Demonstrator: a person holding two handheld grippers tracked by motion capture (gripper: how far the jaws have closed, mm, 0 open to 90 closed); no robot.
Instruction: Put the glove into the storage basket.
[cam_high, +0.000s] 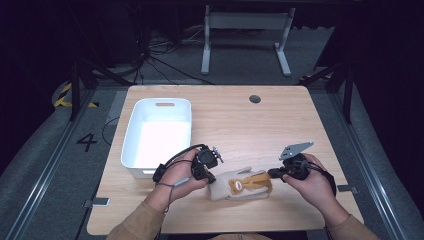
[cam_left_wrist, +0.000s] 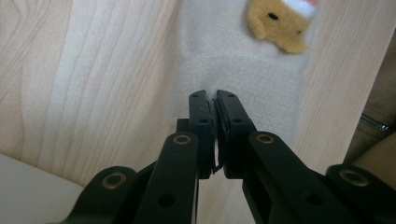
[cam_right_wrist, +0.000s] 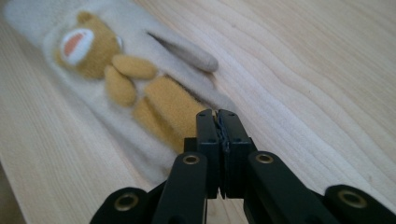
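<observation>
The left hand-held gripper (cam_high: 206, 170) rests at the cuff end of a cream glove (cam_high: 240, 185) and, in the left gripper view, its jaws stand together over the ribbed cuff (cam_left_wrist: 243, 79); whether a fold of the fabric is pinched between them cannot be told, since only a thin dark pad line shows there. Behind it and to the left, a white bin (cam_high: 157, 135) stands on the bench (cam_high: 240, 120), apparently with nothing in it, its near wall just beside the left hand (cam_high: 177, 177).

The glove lies flat near the front edge of the bench, between the two tools, cuff to the left and fingers to the right, with a brown bear patch (cam_right_wrist: 93, 51) sewn on its upper face.

The right hand-held gripper (cam_high: 280, 172) sits at the fingertip end, and its jaws are likewise together (cam_right_wrist: 220, 126), their tips at the glove's edge.

Judged from this, the step in hand is taking hold of the glove at both ends. The next move likely calls for a secure pinch on the fabric at each end, then a level lift together so the soft cloth does not sag or slip, and a carry left towards the bin.
</observation>
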